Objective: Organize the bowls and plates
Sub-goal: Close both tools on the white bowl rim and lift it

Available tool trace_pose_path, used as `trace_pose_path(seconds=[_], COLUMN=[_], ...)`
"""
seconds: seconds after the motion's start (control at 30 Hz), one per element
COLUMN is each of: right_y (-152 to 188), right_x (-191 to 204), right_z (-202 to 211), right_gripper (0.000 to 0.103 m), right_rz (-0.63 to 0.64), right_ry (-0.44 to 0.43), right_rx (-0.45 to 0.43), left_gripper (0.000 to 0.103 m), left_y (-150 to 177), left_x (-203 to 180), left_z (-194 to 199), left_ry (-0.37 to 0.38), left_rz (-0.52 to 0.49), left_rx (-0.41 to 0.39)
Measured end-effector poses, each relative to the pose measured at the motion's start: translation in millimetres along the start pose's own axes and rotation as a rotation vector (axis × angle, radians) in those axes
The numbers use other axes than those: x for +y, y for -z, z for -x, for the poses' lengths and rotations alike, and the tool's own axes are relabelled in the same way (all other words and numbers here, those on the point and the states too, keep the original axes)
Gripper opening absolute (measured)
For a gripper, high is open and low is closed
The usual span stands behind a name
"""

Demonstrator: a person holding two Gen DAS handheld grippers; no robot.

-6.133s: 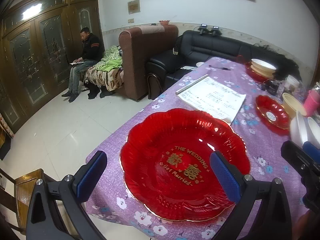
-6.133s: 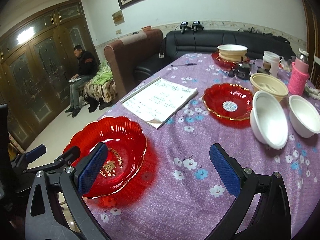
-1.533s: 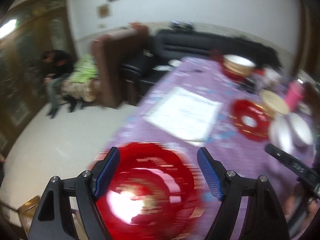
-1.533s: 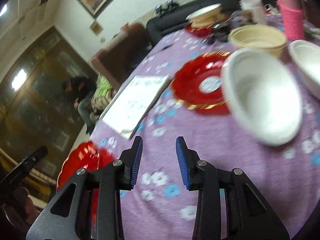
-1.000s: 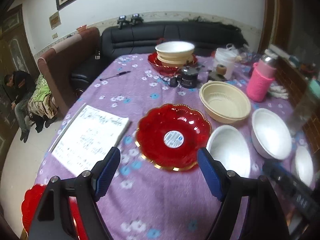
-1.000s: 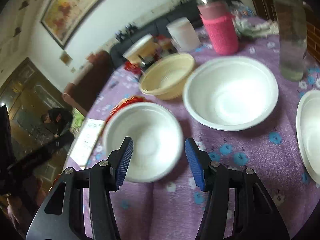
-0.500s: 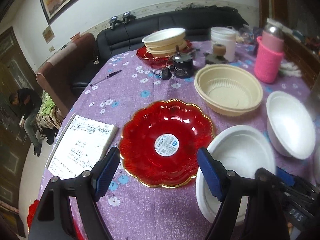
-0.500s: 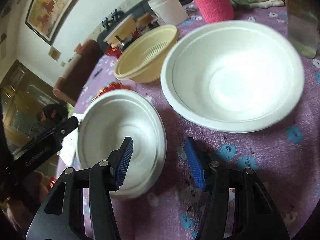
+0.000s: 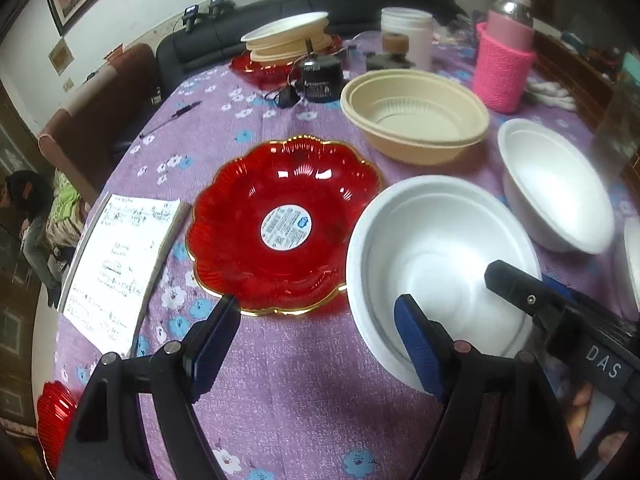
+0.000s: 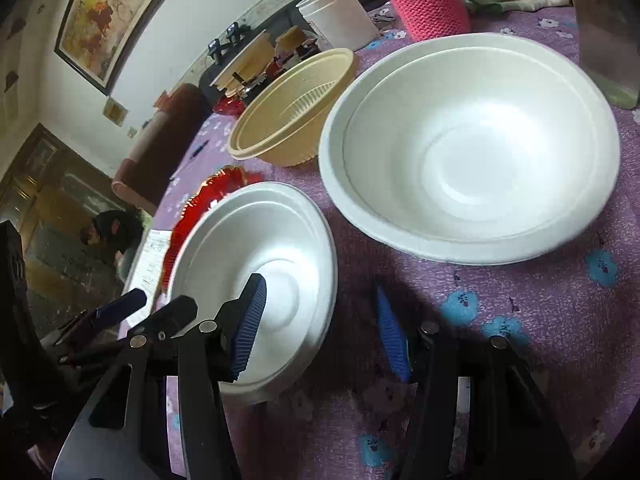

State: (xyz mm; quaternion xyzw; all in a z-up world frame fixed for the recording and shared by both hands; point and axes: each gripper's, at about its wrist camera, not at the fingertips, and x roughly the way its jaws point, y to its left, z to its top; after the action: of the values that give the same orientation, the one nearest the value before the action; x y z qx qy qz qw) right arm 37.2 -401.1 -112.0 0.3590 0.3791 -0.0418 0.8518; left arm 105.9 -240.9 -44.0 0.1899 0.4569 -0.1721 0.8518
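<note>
Where bowls (image 10: 256, 276) crowd — red plate (image 9: 280, 224) beside.

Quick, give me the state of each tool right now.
Left tool: open, holding nothing, above the tablecloth.
Right tool: open, straddling the rim of the near white bowl, pads not pressing on it.

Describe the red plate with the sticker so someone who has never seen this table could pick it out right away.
On the purple flowered tablecloth, look between the open handwritten notebook and the nearest white foam bowl. The red plate lies flat there, translucent, with a scalloped gold-edged rim. Only it has a round white and blue barcode sticker at its centre.
</note>
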Motion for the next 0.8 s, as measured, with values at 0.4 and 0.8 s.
trace_pose_path(seconds=[0.4, 0.8], right_y=[1, 7], right_x=[-1, 21], right_z=[-1, 18], right_gripper=[0.012, 0.010], right_rz=[0.023, 0.105], right_ry=[-0.006, -0.007], right_rx=[0.005, -0.029], left_gripper=[0.032, 0.015], left_y=[1, 14], left_x=[-7, 0], left_z=[-13, 2], left_ry=[0.077, 0.129], left_rz=[0.035, 0.042], left_rx=[0.034, 0.019])
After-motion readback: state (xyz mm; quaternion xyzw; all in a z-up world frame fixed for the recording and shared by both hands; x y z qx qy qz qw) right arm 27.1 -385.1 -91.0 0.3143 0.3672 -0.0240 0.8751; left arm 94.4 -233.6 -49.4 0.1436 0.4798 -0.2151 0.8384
